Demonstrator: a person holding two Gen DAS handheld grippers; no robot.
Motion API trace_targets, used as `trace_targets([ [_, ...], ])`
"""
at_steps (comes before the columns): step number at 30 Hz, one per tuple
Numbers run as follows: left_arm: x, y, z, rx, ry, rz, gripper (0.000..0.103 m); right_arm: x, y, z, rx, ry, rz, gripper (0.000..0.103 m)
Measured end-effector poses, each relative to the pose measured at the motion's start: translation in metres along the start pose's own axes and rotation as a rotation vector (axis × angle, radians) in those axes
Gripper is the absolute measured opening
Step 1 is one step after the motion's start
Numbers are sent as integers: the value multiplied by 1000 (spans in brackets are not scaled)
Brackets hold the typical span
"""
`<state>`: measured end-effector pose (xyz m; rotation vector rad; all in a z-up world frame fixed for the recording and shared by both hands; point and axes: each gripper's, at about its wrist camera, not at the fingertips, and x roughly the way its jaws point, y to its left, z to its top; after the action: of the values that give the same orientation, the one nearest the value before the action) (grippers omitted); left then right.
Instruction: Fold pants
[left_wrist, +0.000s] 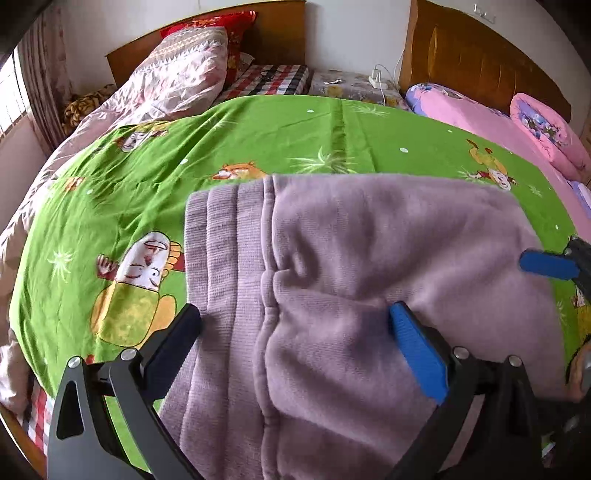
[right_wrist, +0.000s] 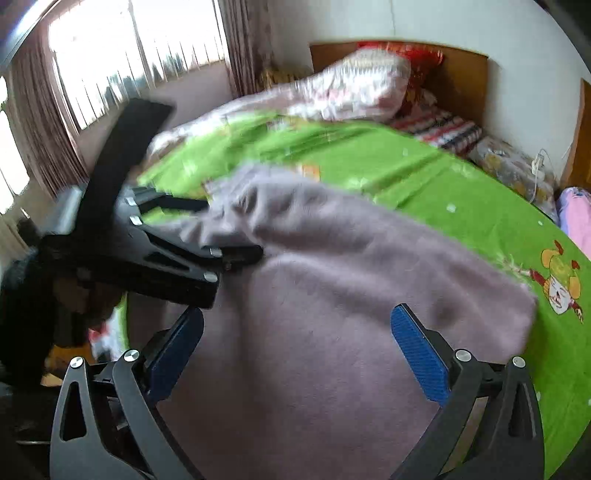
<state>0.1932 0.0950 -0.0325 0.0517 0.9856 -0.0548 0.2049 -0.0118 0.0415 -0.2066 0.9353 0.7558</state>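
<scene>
Mauve fleece pants (left_wrist: 351, 295) lie folded on the green cartoon bedsheet (left_wrist: 240, 140), ribbed waistband to the left. My left gripper (left_wrist: 295, 317) is open over the waistband end, holding nothing. My right gripper (right_wrist: 295, 325) is open and empty over the pants (right_wrist: 332, 314). One blue pad of the right gripper (left_wrist: 546, 264) shows at the right edge of the left wrist view. The left gripper (right_wrist: 229, 229) shows blurred at the left of the right wrist view, over the pants' waistband end.
A pink patterned quilt (left_wrist: 173, 74) and red pillow (left_wrist: 221, 26) lie at the bed's head. A second bed with pink bedding (left_wrist: 517, 125) stands to the right. A nightstand with a charger (left_wrist: 376, 79) sits between. Window and curtains (right_wrist: 110, 55) are at left.
</scene>
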Motion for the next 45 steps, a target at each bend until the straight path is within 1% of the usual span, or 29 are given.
trace_targets([
  [1,-1,2,0,-3,0,1,102,11,4,-1,-5,68,7,99],
  [2,-4,4,-1,-10,1,6,102,14,13,-4,-31,92,-30,99],
  [3,-11,4,-3,-8,-5,22,102,8,21,-6,-50,78,-48,99],
  [5,-21,3,-13,10,-19,48,102,-12,34,-16,-46,34,11,99],
  [7,-29,7,-24,1,-46,56,102,-29,43,-28,-42,-23,-5,99],
  [8,-30,10,-30,-11,-60,53,102,-33,44,-38,-29,-28,-36,99],
  [10,-30,16,-35,-43,-73,32,102,-29,42,-53,-4,23,-27,99],
  [11,-32,19,-37,-67,-84,28,102,-30,44,-60,-8,17,-51,99],
  [12,-40,21,-40,-88,-108,47,101,-38,48,-66,-5,-1,-85,98],
  [13,-53,20,-43,-92,-150,67,101,-45,51,-70,4,-11,-103,98],
  [14,-65,19,-45,-89,-198,75,101,-61,55,-75,11,-52,-131,98],
  [17,-133,14,-70,-91,-460,70,101,-105,64,-92,61,-194,-219,99],
  [19,-163,10,-86,-97,-565,65,101,-130,69,-102,119,-278,-274,99],
  [21,-189,1,-100,-121,-648,66,101,-151,74,-116,190,-356,-329,99],
  [22,-198,-3,-105,-134,-667,52,101,-158,76,-123,219,-384,-347,99],
  [23,-204,-6,-111,-149,-677,4,101,-166,77,-131,261,-409,-366,99],
  [25,-204,-8,-115,-183,-654,-56,101,-171,76,-137,306,-421,-395,99],
  [26,-200,-11,-117,-202,-622,-72,101,-177,74,-145,318,-423,-413,99],
  [27,-191,-18,-117,-191,-559,-73,101,-176,72,-149,329,-419,-425,99],
  [28,-178,-31,-118,-146,-502,-45,101,-177,70,-153,347,-416,-439,99],
  [29,-171,-38,-118,-123,-480,-18,101,-176,64,-159,385,-412,-448,99],
  [30,-158,-49,-119,-96,-438,59,101,-175,59,-162,416,-404,-444,99],
  [31,-152,-59,-122,-82,-408,109,101,-174,54,-166,449,-393,-437,99],
  [32,-145,-66,-123,-65,-377,138,101,-171,51,-167,467,-389,-438,99],
  [33,-141,-73,-126,-42,-355,135,101,-171,49,-169,483,-387,-445,99],
  [35,-142,-77,-132,-28,-358,118,101,-168,47,-171,502,-384,-442,99],
  [37,-147,-80,-138,-21,-383,102,101,-164,48,-172,505,-377,-438,99],
  [41,-156,-77,-142,-20,-432,91,101,-155,51,-167,474,-355,-429,99],
  [45,-157,-77,-142,-7,-445,63,101,-151,58,-167,444,-335,-427,99],
])
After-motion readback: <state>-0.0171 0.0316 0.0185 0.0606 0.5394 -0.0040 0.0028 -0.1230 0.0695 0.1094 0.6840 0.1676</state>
